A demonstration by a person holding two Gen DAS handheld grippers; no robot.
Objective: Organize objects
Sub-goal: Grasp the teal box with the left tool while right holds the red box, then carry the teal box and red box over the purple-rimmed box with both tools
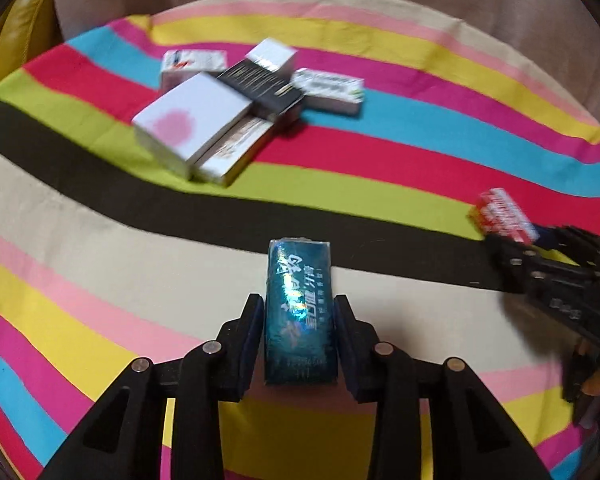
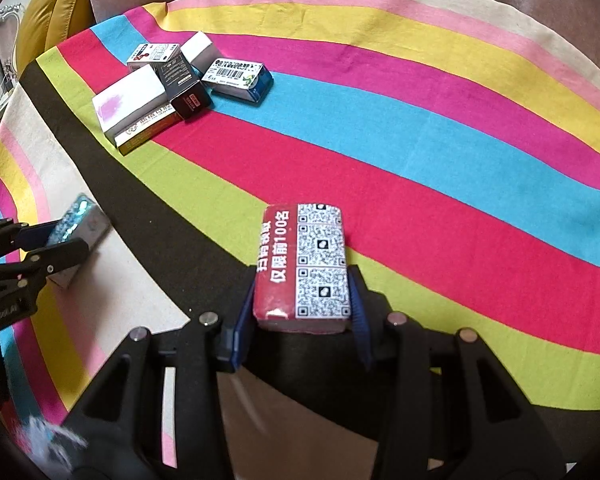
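My left gripper (image 1: pixel 298 302) is shut on a shiny blue box (image 1: pixel 300 272) with white lettering, which stands lengthwise between the pads above the cream stripe of the cloth. My right gripper (image 2: pixel 303 284) is shut on a red pack (image 2: pixel 304 248) printed with QR codes, over the dark and green stripes. In the left wrist view the right gripper (image 1: pixel 512 248) with the red pack (image 1: pixel 500 212) shows at the right edge. The right wrist view has the left gripper (image 2: pixel 70 240) and blue box (image 2: pixel 80 216) at the left edge.
A pile of several small boxes (image 1: pixel 240 100) lies on the far left of the striped cloth (image 1: pixel 380 152), among them a white box with a pink blot (image 2: pixel 128 100) and a black one (image 2: pixel 180 80). A yellow cushion (image 2: pixel 56 12) sits beyond the cloth's far-left corner.
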